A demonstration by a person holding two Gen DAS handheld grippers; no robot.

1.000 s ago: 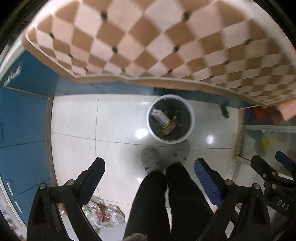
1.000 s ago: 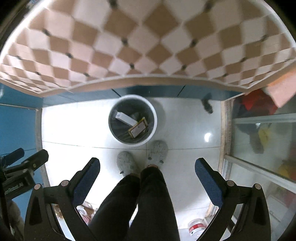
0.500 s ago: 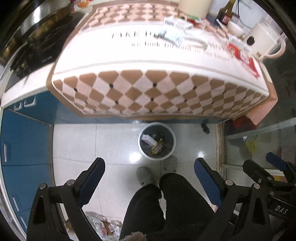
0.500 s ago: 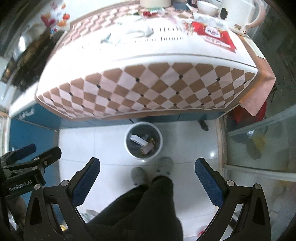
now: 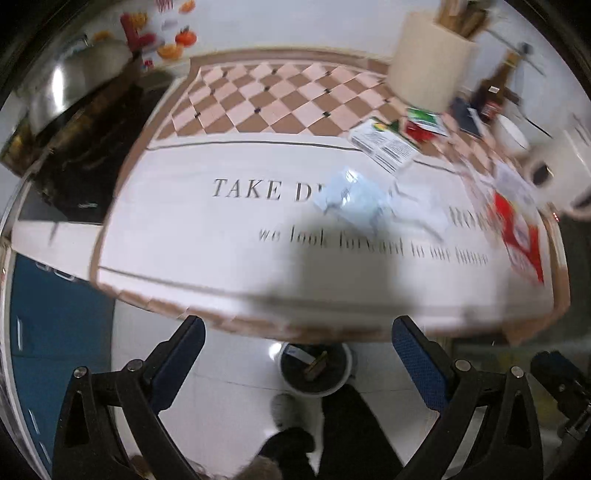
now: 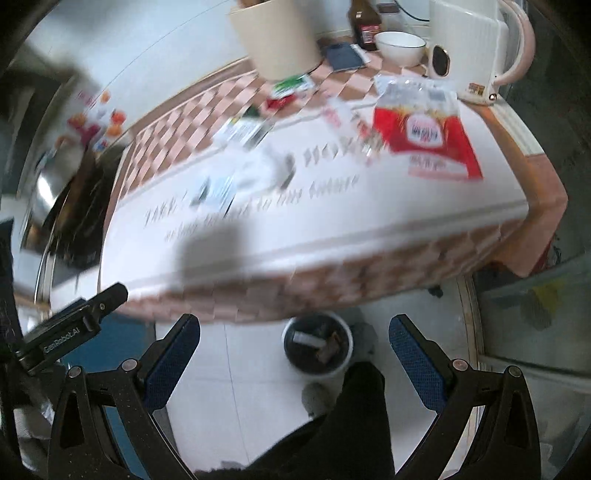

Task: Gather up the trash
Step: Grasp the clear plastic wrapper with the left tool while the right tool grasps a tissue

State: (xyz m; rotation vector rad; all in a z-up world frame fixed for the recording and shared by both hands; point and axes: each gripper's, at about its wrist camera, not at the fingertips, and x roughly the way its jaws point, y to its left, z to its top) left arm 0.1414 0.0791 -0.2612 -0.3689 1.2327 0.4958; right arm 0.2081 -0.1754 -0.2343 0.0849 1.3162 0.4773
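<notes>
A white trash bin with a few pieces inside stands on the floor below the table edge; it also shows in the right wrist view. On the table lie a pale blue wrapper, a white printed packet and a red snack bag, which is also in the right wrist view. My left gripper is open and empty, in front of the table. My right gripper is open and empty beside it.
The table wears a checked cloth with printed words. A cream container, brown bottle, white bowl and white kettle stand at the back. A stove is at left. The person's legs are below.
Both grippers have risen and tilted up from the floor and bin to face the tabletop. The bin has slid to the bottom of both views. Both stay open.
</notes>
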